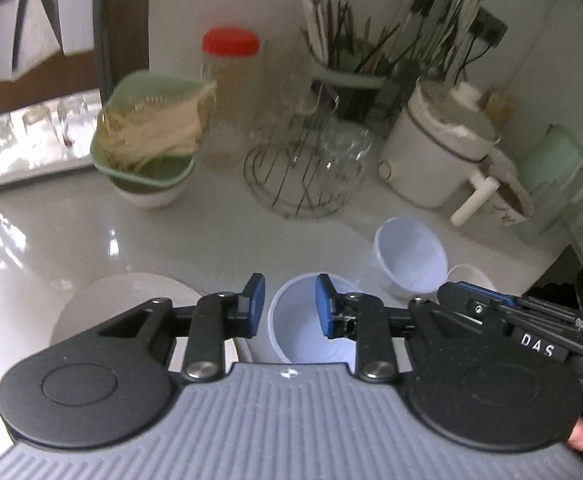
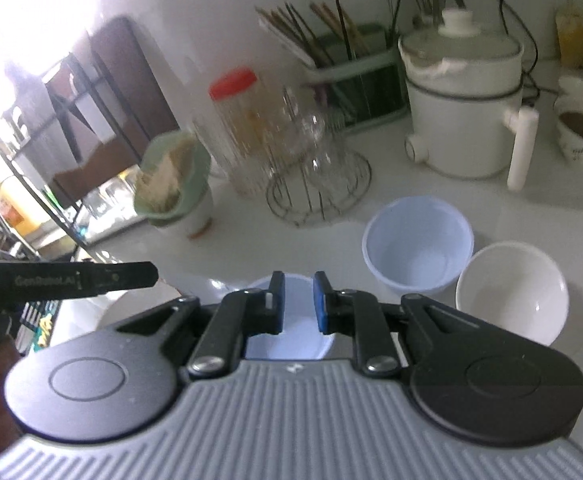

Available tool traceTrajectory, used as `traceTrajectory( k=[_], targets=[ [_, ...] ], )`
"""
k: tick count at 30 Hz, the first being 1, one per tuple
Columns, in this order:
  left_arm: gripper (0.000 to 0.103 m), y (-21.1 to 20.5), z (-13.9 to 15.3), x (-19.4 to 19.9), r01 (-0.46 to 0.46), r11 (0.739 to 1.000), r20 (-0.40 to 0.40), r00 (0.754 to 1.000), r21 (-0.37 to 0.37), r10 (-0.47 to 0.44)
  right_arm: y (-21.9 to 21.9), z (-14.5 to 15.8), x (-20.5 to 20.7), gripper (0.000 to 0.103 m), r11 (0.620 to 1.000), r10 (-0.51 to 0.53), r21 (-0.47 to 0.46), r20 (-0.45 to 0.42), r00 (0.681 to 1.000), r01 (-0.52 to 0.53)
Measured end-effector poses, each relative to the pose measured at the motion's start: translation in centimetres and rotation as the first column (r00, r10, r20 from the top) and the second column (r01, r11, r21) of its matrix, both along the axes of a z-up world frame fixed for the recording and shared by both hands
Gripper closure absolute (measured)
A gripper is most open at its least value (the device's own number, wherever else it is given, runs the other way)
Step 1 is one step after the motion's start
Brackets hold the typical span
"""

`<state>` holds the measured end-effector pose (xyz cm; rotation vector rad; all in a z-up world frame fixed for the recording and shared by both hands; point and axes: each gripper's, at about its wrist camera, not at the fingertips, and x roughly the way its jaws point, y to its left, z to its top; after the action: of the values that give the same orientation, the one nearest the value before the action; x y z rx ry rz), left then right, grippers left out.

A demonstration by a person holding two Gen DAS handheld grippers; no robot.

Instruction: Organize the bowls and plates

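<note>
A pale blue bowl [image 1: 303,320] sits on the counter directly below and between the left gripper [image 1: 290,306] jaws, which stand apart with nothing pinched. The right gripper [image 2: 298,303] hangs over it too, its jaws narrowly parted and empty. Beyond and right of the jaws stand a second blue bowl [image 2: 417,242] and a white bowl [image 2: 511,290]; left, a plate [image 1: 131,300]. Likely between grasps: next, close on another bowl's rim for stacking

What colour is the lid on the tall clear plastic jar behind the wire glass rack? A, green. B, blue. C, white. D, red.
D: the tall clear plastic jar carries a red lid, standing behind the wire glass rack.
</note>
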<state>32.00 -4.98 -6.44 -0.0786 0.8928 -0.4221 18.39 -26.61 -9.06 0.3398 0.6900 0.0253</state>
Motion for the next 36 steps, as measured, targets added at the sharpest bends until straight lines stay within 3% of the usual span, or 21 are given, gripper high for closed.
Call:
traceTrajectory(
  k=[2, 12, 26, 36],
  targets=[
    [0.068, 0.0, 0.6, -0.5, -0.001, 1.000, 0.014, 1.000, 0.023, 0.001, 0.2, 1.0, -0.5, 0.084, 1.000, -0.006, -0.009, 0.023, 1.000, 0.006],
    [0.065, 0.5, 2.0, -2.8, -0.006, 1.000, 0.049, 0.999, -0.025, 0.007, 0.7, 3.8, -1.9, 0.084, 0.999, -0.019, -0.047, 0.073, 0.997, 0.023],
    [0.065, -3.9, 1.7, -3.4, 0.110, 0.994, 0.056, 0.992, -0.011, -0.110, -2.6, 2.6, -4.8, 0.084, 0.988, -0.132, -0.065, 0.070, 0.989, 0.137],
    [0.063, -9.1, 0.8, -2.6, 0.234, 0.972, 0.023, 0.972, 0.013, -0.235, -5.6, 2.0, -7.1, 0.084, 0.965, -0.236, -0.095, 0.073, 0.969, 0.243]
  ],
)
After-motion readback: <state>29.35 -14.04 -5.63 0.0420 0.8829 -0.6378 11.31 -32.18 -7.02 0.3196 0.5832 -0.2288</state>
